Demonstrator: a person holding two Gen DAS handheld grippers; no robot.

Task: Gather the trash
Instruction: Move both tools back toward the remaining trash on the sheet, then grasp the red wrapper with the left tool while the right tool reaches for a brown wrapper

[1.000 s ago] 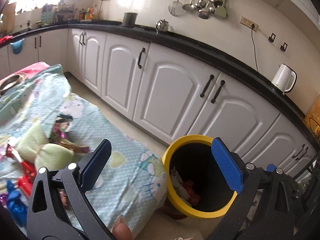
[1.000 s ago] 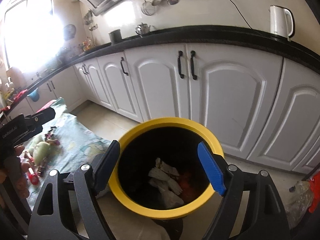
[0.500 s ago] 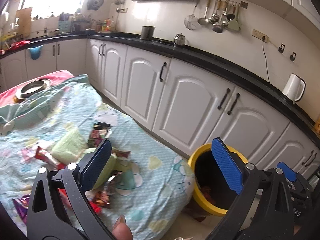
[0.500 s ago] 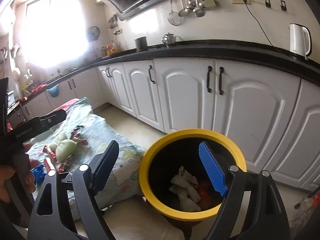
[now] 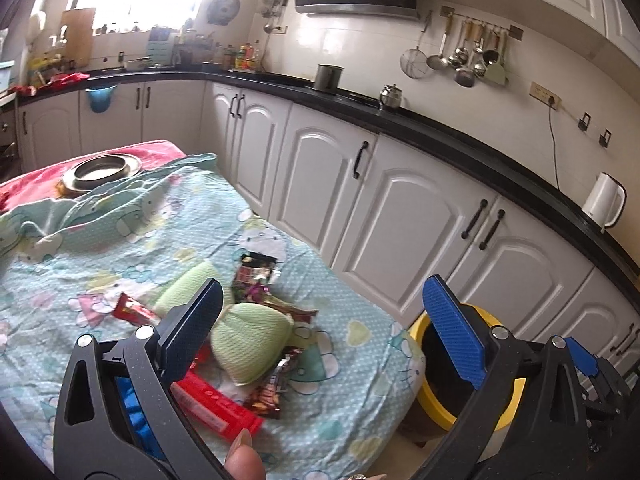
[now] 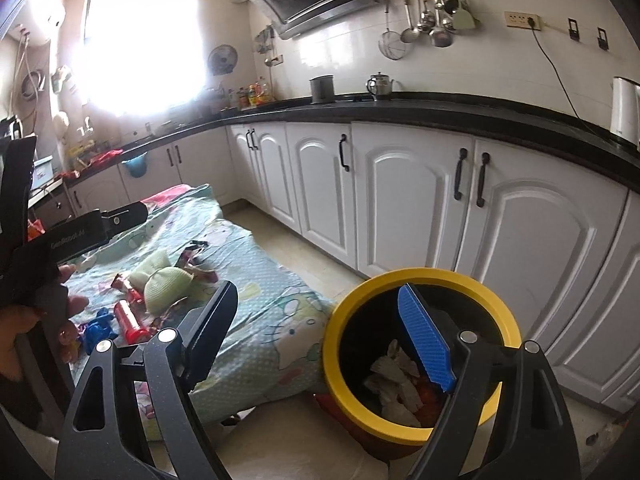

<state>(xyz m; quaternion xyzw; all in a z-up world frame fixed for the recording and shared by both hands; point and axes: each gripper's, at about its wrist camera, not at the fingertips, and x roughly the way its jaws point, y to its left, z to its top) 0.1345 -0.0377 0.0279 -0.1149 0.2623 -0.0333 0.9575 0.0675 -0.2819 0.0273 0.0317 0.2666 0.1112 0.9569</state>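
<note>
Bin (image 6: pixel 420 280) upright, yellow-rimmed mouth facing up, beside cloth (image 6: pixel 256 280).

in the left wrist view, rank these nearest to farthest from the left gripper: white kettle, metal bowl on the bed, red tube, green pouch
1. Red tube, just under the left gripper's near finger, on the sheet.
2. Green pouch, a little beyond it, between the fingers.
3. Metal bowl, at the bed's far end, upper left.
4. White kettle, on the counter, far right.
</note>
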